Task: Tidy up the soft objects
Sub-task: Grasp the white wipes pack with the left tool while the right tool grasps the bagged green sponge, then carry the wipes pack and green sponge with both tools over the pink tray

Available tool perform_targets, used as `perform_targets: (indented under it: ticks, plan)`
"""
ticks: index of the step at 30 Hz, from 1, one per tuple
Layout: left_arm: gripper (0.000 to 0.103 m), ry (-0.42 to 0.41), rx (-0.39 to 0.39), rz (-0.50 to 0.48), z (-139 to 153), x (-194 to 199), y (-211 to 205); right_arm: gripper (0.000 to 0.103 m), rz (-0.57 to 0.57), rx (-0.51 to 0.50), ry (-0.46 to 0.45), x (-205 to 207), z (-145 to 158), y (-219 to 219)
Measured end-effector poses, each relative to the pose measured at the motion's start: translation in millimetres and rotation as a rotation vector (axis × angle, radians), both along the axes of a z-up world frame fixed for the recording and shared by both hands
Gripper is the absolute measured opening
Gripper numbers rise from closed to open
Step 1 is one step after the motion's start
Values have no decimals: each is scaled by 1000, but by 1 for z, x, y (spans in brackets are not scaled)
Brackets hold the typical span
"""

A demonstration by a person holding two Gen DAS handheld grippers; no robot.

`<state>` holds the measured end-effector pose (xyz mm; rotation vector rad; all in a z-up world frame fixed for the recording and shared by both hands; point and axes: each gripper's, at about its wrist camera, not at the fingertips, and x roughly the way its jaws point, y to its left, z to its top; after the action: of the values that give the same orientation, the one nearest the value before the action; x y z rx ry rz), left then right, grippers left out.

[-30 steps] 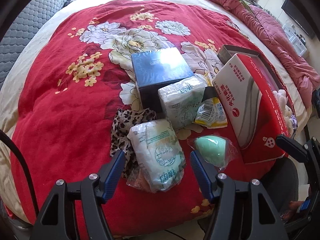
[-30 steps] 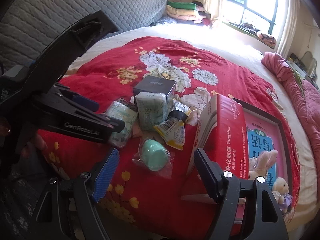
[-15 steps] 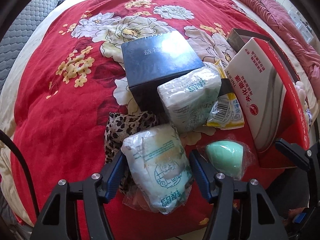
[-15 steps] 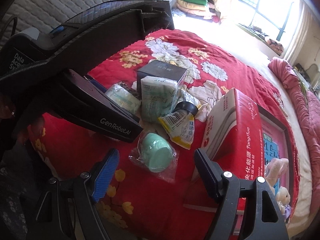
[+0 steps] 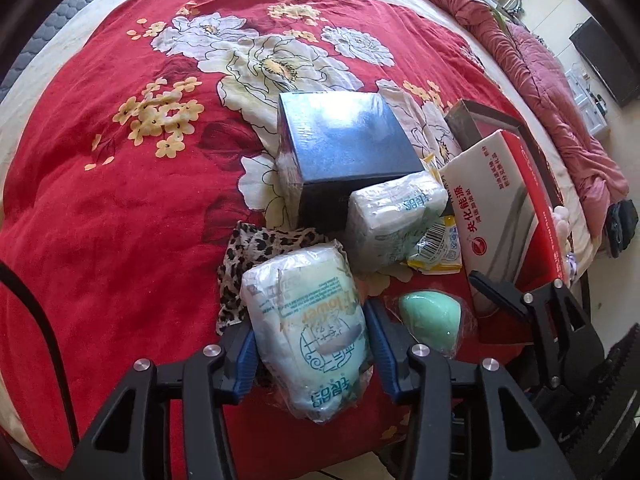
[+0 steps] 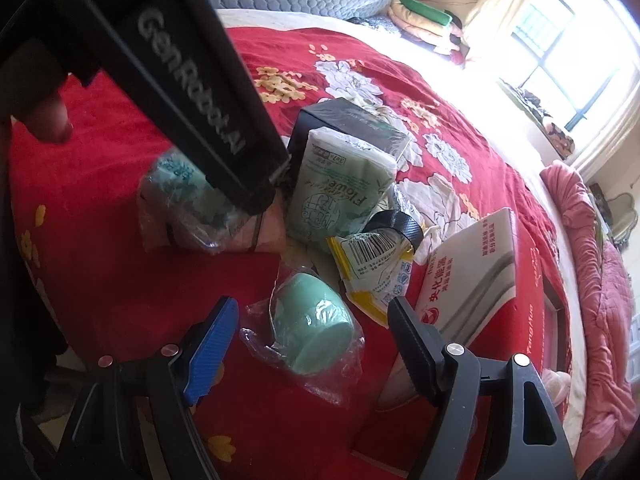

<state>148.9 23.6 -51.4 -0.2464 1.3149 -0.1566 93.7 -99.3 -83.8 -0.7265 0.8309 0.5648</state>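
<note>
Little of the sorting is being shown as done: the soft things are lying in a loose heap near the close edge of the red flowered bedspread (image 5: 120, 220), and nothing is being seen set apart or stacked. The left gripper (image 5: 312, 346) is being closed around the nearer tissue pack (image 5: 308, 328), which is lying between the blue pads (image 5: 245, 354); the pads are being brought right up against its wrapper, though firm pressing cannot be told and the pack is not being lifted. The right gripper (image 6: 314, 330) is being held wide apart over the green sponge (image 6: 314, 328) in its clear bag, with nothing being gripped. A second tissue pack (image 5: 394, 220) is being left leaning against the dark blue box (image 5: 348, 148), with a yellow sachet (image 5: 436, 250) just beside it and a leopard-print cloth (image 5: 256, 248) partly under the nearer pack. In judgement, nearly everything is still waiting to be picked up and placed. The red and white carton (image 5: 504, 216) is being cut off by the right gripper's body in the left view, and the left gripper's arm is blocking much of the nearer pack in the right view. Where the things are meant to go is not being shown.
</note>
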Motion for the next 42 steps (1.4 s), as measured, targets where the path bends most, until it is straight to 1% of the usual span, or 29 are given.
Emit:
perform_targets:
  ticks: [4, 6, 8, 11, 15, 18, 22, 24, 28, 32, 37, 42]
  plan:
    - [49, -19, -9, 24, 8, -6, 12, 64, -10, 5, 33, 9, -6, -1]
    - [49, -29, -10, 31, 13, -9, 17, 61, -15, 7, 34, 12, -7, -1]
    - [49, -40, -5, 33, 17, -9, 18, 50, -24, 12, 43, 15, -8, -2]
    - [49, -59, 3, 33, 23, -13, 19, 45, -33, 52, 43, 18, -2, -7]
    - [49, -76, 6, 28, 30, -20, 17, 44, -52, 161, 46, 19, 19, -20]
    - [49, -100, 15, 21, 37, -24, 13, 44, -82, 268, 75, 20, 40, -30]
    - [49, -135, 18, 10, 48, -29, 8, 44, -125, 354, 93, 18, 64, -42]
    - [49, -154, 32, 5, 55, -31, 5, 44, -144, 373, 92, 14, 72, -46]
    - [49, -178, 27, -11, 65, -33, -4, 44, -174, 399, 72, 10, 86, -55]
    - [49, -202, 27, -38, 76, -35, -18, 44, -193, 426, 45, -3, 100, -69]
    - [49, -223, 13, -70, 87, -36, -37, 44, -213, 452, 17, -5, 115, -83]
    - [49, -244, 17, -103, 97, -35, -55, 44, -234, 480, -14, -5, 129, -95]
